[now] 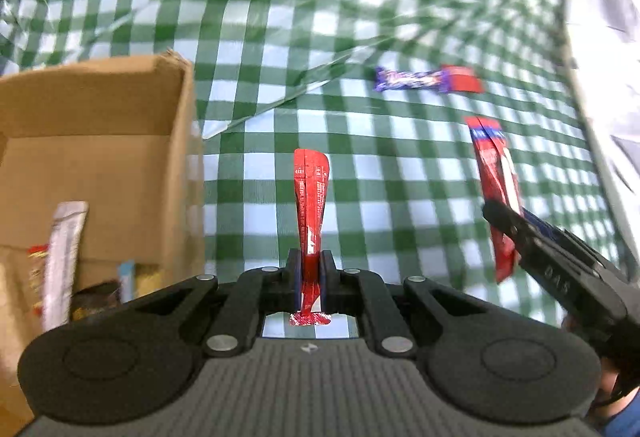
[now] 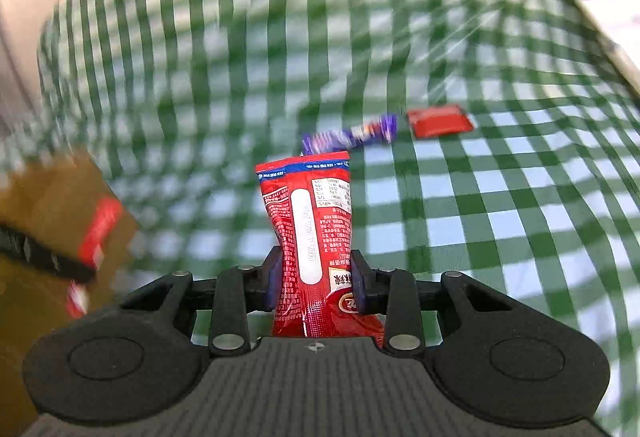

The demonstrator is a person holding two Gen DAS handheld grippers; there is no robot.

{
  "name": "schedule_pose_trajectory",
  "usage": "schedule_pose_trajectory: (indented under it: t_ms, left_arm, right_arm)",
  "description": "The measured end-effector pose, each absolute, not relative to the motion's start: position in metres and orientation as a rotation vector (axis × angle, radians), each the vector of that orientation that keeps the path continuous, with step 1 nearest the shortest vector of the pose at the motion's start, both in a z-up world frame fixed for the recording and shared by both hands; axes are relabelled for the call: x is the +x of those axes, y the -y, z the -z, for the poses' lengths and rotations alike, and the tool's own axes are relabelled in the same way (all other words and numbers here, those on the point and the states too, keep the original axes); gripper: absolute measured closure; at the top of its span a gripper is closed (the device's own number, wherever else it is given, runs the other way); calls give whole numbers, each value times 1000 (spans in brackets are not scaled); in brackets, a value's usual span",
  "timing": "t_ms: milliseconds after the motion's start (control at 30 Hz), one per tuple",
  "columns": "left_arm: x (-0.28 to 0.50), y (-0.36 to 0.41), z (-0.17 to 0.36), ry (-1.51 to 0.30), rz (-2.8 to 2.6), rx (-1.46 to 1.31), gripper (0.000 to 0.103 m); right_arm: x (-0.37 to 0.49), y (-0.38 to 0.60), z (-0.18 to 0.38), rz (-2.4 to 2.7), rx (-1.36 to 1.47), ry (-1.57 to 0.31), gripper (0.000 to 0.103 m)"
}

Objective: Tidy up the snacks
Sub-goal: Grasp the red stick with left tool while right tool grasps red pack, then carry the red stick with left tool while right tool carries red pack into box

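Left wrist view: the left gripper (image 1: 311, 269) has its jaws pinched tight on a thin red snack sachet (image 1: 310, 197) at lower centre, beside the open brown cardboard box (image 1: 120, 141) at left, which holds several packets. Right wrist view – the right gripper (image 2: 316, 279) clamps a fatter red snack pouch (image 2: 310, 221) at centre. On the green-and-white checked tablecloth (image 2: 500, 217), a purple wrapped bar (image 2: 352, 135) and a flat red packet (image 2: 440, 121) lie just beside each other, above centre.

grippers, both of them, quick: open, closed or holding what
Left gripper: closed on a thin, flat red foil snack packet.
Right gripper: closed on a wider red plastic snack packet with white print.
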State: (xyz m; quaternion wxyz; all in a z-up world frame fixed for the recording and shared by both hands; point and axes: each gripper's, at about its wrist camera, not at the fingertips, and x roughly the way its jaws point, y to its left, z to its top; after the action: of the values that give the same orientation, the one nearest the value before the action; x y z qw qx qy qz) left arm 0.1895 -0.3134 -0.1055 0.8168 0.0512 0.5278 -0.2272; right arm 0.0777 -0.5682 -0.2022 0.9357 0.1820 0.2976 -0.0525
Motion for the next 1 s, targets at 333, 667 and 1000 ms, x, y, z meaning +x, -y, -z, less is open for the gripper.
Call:
schedule_pose_trajectory:
  t_ms: [333, 667, 1000]
  left_arm:
    - [90, 199, 22, -942, 476, 158, 94]
    - [20, 75, 1, -837, 337, 114, 94]
    - [-16, 13, -9, -774, 302, 35, 94]
  right_arm:
    - [-32, 441, 112, -39, 531, -473, 67]
    - [-90, 312, 79, -200, 559, -547, 67]
    - [-110, 255, 47, -232, 456, -532, 67]
